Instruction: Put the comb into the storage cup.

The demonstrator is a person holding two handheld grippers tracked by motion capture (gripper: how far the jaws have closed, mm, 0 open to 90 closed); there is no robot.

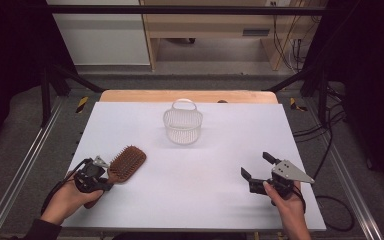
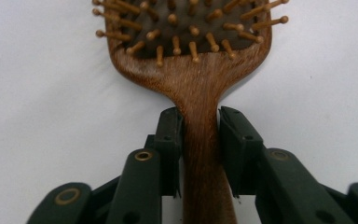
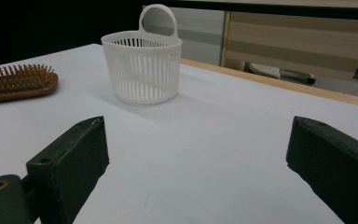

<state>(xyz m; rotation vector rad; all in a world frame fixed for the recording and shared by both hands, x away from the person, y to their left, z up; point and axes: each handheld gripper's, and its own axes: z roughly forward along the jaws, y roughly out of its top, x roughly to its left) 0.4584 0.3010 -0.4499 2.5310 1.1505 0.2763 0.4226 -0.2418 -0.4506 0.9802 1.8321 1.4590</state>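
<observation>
At the left of the white desk, the brown wooden paddle hairbrush with wooden bristle pins lies flat, bristles up, its handle pointing toward the person. The left tool is set around the narrow neck of that handle, just below the head; its jaws are nearly closed, the left pad seeming to touch the wood and the right one a hair off it, so a firm grip cannot be confirmed.

The brush is judged stiff and fairly light, with most of its weight in the head. The smooth finished wood may slip or swivel between flat pads, so the neck close to the head is taken as the sound place to hold, squarely across the handle's sides. The pins look thin and are better left unpressed.

Farther back, near the middle, a white slotted plastic basket with a loop handle stands upright, well apart from the brush.

At the right, the right tool is held wide open with nothing between its jaws.
</observation>
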